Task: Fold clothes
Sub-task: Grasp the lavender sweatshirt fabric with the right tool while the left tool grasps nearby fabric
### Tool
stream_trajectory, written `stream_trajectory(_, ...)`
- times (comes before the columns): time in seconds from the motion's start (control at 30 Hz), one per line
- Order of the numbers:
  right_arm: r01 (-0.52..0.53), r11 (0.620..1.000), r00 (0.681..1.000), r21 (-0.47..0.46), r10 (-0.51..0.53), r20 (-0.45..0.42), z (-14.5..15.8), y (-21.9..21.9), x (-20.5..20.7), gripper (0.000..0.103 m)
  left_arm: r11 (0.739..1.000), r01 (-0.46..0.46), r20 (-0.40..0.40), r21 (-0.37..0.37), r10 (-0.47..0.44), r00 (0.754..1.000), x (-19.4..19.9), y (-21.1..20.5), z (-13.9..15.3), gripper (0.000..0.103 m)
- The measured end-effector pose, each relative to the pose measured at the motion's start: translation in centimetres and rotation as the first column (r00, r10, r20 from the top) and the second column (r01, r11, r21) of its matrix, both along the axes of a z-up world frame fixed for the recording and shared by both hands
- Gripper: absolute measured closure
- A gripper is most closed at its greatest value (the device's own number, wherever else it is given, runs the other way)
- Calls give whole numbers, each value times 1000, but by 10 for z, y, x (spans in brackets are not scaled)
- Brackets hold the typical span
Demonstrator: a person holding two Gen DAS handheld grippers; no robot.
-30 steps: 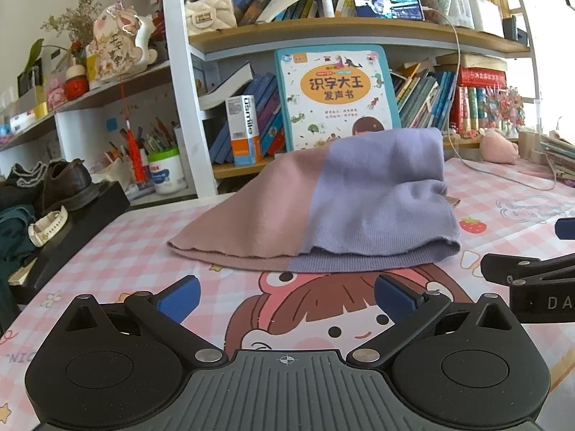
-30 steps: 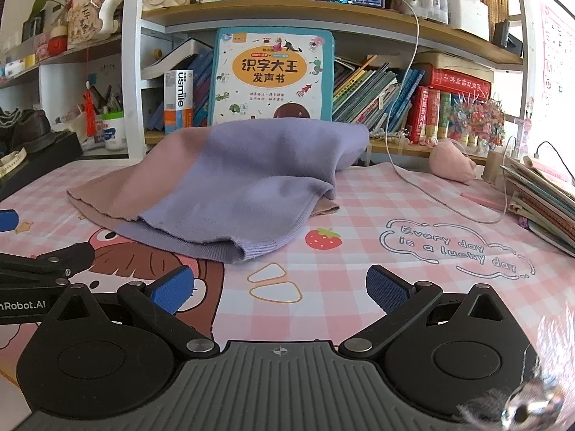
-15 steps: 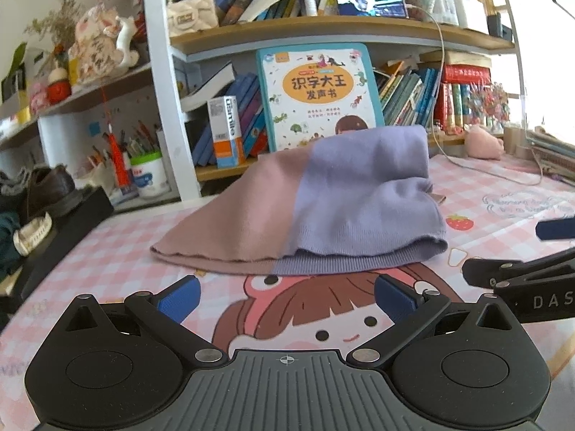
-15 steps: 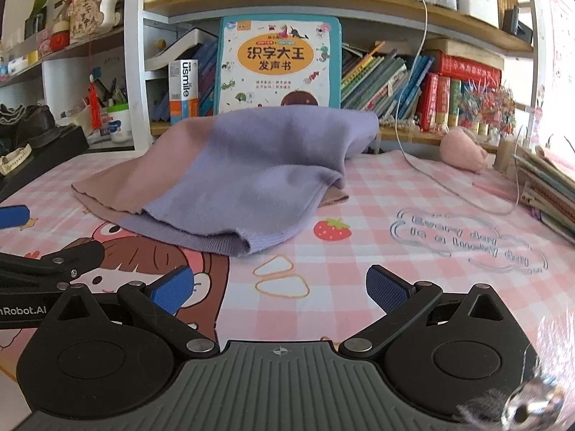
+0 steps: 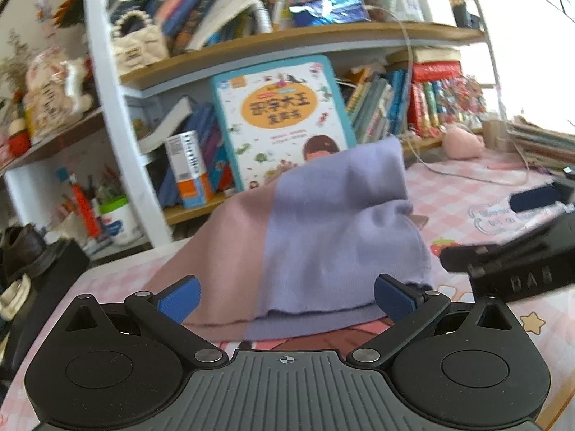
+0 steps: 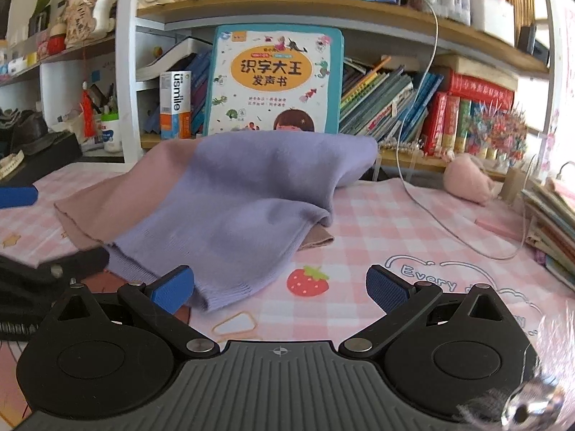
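Two pairs of blue-padded black fingers stand spread wide and empty: the left gripper [image 5: 285, 296] has the hem of the pink-and-lilac ribbed knit garment [image 5: 309, 244] lying between its pads, and the right gripper [image 6: 280, 287] has the garment's lilac corner just inside its left pad [image 6: 172, 287]. Neither has hold of anything.

The garment lies in a loose heap on the tabletop [image 6: 377, 222], which wears a glossy pink checked cover printed with a cartoon girl and a strawberry [image 6: 308, 281]. In the right wrist view the heap sits at about eleven o'clock from the fingers; in the left wrist view it is at twelve.

Risks, as I judge them: the knit is soft, stretchy and doubled over on itself (a tan layer peeks out beneath the lilac at the right edge), so a pinch could take one layer only, or several, and skew the fold. The slick cover may let the whole heap slide instead of lifting. The other gripper's black arm [image 5: 510, 262] sits close at three o'clock in the left view, so the two could knock together. A thin white cable [image 6: 424, 201] trails across the tabletop at two o'clock and could snag a swung sleeve. Behind, at twelve, a teal-bordered picture book [image 6: 275, 79] leans upright on the wooden shelf.
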State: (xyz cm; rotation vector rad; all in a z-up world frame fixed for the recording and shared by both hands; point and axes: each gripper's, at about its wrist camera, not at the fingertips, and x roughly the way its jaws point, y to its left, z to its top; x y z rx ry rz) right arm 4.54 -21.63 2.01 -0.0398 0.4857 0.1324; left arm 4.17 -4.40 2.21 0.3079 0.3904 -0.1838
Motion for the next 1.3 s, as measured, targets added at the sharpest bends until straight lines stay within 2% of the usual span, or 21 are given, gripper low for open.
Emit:
stream_trajectory(0.17, -6, 991, 999, 134, 12, -37, 3, -30, 30, 0, 996, 84, -53, 39, -82, 995, 16, -20, -9, 1)
stream_trajectory(0.37, 19, 943, 993, 332, 20, -116, -2, -66, 74, 3, 982, 142, -74, 124, -134, 988, 28, -43, -23, 2)
stream_trajectory(0.53, 17, 900, 987, 436, 55, -152, -6, -82, 109, 5, 974, 178, -119, 142, -162, 980, 38, -50, -34, 13)
stream_trajectory(0.6, 9, 884, 986, 467, 69, -150, -6, -85, 122, 11, 973, 179, -131, 144, -160, 978, 41, -49, -37, 22)
stream_trajectory(0.67, 9, 869, 986, 494, 73, -147, -6, -89, 136, 19, 973, 189, -137, 132, -171, 976, 43, -47, -37, 25)
stream_trajectory(0.73, 14, 852, 986, 524, 74, -147, -8, -91, 149, 26, 972, 201, -145, 125, -183, 972, 44, -45, -36, 38)
stream_trajectory(0.8, 19, 832, 986, 554, 77, -148, -10, -94, 162, 33, 969, 213, -152, 127, -193, 969, 45, -45, -35, 61)
stream_trajectory(0.83, 19, 823, 985, 567, 80, -150, -12, -95, 168, 35, 967, 223, -158, 121, -203, 966, 45, -44, -35, 64)
stream_trajectory(0.9, 17, 806, 984, 591, 91, -154, -15, -96, 181, 43, 965, 243, -172, 102, -223, 959, 45, -43, -35, 87)
stream_trajectory(0.97, 18, 798, 982, 603, 99, -160, -18, -96, 192, 47, 964, 255, -182, 80, -237, 954, 46, -40, -34, 96)
stream_trajectory(1.0, 19, 800, 982, 600, 97, -161, -19, -96, 195, 59, 964, 257, -172, 71, -242, 955, 45, -38, -31, 101)
stream_trajectory(1.03, 20, 805, 982, 594, 96, -163, -19, -96, 199, 68, 964, 259, -159, 62, -246, 956, 45, -35, -27, 101)
stream_trajectory(1.07, 20, 812, 982, 584, 94, -165, -20, -96, 201, 85, 966, 253, -134, 53, -244, 960, 44, -32, -21, 101)
stream_trajectory(1.1, 17, 811, 983, 585, 93, -158, -20, -97, 202, 91, 970, 239, -100, 41, -234, 967, 42, -27, -13, 101)
stream_trajectory(1.13, 2, 797, 985, 604, 101, -137, -20, -100, 201, 92, 975, 220, -67, 25, -218, 974, 41, -22, -4, 102)
stream_trajectory(1.23, -49, 712, 991, 701, 120, -53, -20, -115, 195, 95, 985, 175, 14, -13, -175, 985, 39, -11, 15, 102)
stream_trajectory(1.3, -73, 671, 992, 738, 125, -15, -18, -122, 190, 95, 984, 177, 23, -7, -177, 984, 36, -12, 15, 102)
